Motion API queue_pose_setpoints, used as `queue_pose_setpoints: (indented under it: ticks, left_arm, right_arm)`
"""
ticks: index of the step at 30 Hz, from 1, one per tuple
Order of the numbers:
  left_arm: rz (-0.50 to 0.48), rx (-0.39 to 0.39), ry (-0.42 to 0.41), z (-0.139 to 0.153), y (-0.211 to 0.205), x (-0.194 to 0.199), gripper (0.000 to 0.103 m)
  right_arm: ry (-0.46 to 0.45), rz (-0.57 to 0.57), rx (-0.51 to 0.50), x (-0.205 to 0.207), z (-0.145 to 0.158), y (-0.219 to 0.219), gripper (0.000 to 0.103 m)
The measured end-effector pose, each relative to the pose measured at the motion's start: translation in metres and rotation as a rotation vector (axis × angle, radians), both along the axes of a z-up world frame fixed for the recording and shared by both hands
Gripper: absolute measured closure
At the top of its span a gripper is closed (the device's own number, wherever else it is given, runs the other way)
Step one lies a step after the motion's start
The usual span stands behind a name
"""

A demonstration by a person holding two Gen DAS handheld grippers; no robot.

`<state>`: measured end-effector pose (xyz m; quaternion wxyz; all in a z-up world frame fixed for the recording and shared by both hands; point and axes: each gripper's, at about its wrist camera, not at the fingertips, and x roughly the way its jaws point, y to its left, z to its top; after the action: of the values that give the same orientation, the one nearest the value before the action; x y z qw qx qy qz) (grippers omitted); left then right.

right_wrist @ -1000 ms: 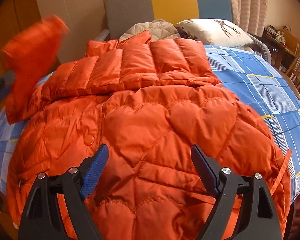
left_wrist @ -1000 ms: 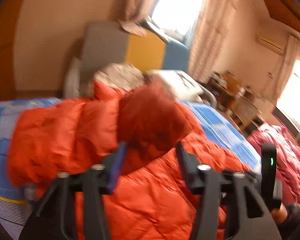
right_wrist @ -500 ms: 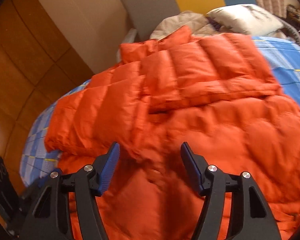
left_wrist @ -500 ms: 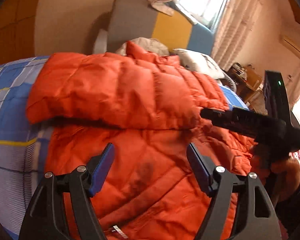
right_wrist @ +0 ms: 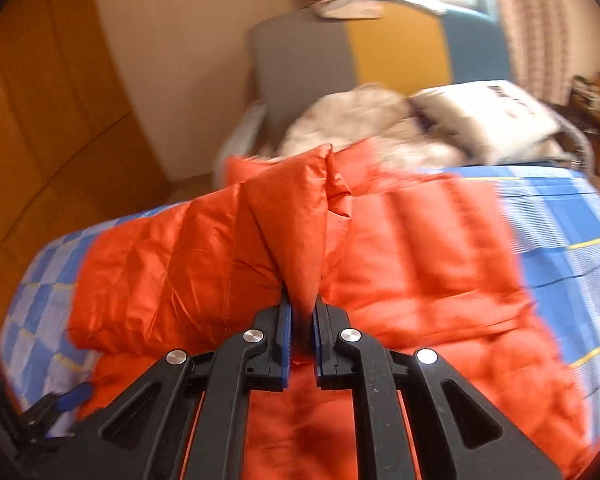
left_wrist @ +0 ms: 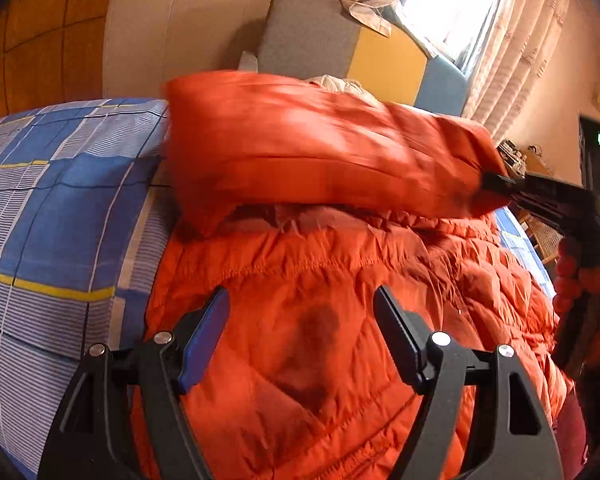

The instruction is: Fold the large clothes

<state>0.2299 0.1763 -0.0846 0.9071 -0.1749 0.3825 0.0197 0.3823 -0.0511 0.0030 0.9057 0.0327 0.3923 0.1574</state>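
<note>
An orange quilted down jacket (left_wrist: 340, 280) lies spread on the bed, with its sleeves folded across the upper body (left_wrist: 300, 148). My left gripper (left_wrist: 300, 320) is open and empty just above the jacket's lower part. My right gripper (right_wrist: 302, 312) is shut on a pinched fold of the jacket's folded sleeve (right_wrist: 292, 232) and lifts it slightly. The right gripper also shows in the left wrist view (left_wrist: 540, 196) at the right end of the folded sleeve. The left gripper's tip shows at the lower left of the right wrist view (right_wrist: 60, 404).
The bed has a blue checked sheet (left_wrist: 60, 208) with pillows (right_wrist: 488, 116) and a grey, yellow and blue headboard (left_wrist: 340, 44) at its far end. A wooden wall panel (right_wrist: 40, 120) stands at the left. A window with curtains (left_wrist: 500, 40) is at the right.
My right gripper moved forward over the jacket and shut on a fold of the folded sleeve. My left gripper let go of the sleeve earlier, stays open and has lowered toward the jacket.
</note>
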Motion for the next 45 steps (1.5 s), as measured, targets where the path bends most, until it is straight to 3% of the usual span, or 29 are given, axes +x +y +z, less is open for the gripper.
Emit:
queue_pose_setpoints:
  ticks: [7,15,18,19,20,23,28,35,45]
  left_arm:
    - [0.042,0.02,-0.008,0.013,0.008,0.017,0.03]
    - [0.079,0.114,-0.01,0.028,0.004,0.048,0.029]
    - [0.085,0.131,-0.022,0.035,0.002,0.057,0.027]
    - [0.087,0.14,-0.03,0.039,0.002,0.061,0.026]
    - [0.087,0.148,-0.037,0.041,0.001,0.065,0.026]
    - [0.086,0.164,-0.052,0.048,0.001,0.076,0.026]
    - [0.065,0.177,-0.064,0.052,-0.002,0.092,0.026]
    - [0.026,0.208,-0.05,0.046,-0.01,0.119,0.027]
    - [0.009,0.148,0.107,-0.011,0.001,0.164,0.026]
  right_arm:
    - [0.063,-0.171,-0.054,0.027,-0.023,-0.059,0.095]
    - [0.106,-0.224,-0.119,0.027,-0.042,-0.069,0.094]
    - [0.049,-0.248,-0.142,0.019,-0.03,-0.071,0.063]
    - [0.01,-0.234,-0.137,0.014,-0.023,-0.067,0.044]
    - [-0.022,-0.205,-0.128,0.01,-0.017,-0.062,0.038]
    - [-0.061,-0.152,-0.141,0.008,-0.01,-0.044,0.038]
    - [-0.033,-0.083,-0.141,0.021,-0.014,-0.017,0.038]
    - [0.037,-0.118,-0.195,0.055,-0.035,-0.013,0.038]
    - [0.122,-0.089,-0.322,0.089,-0.081,-0.003,0.038]
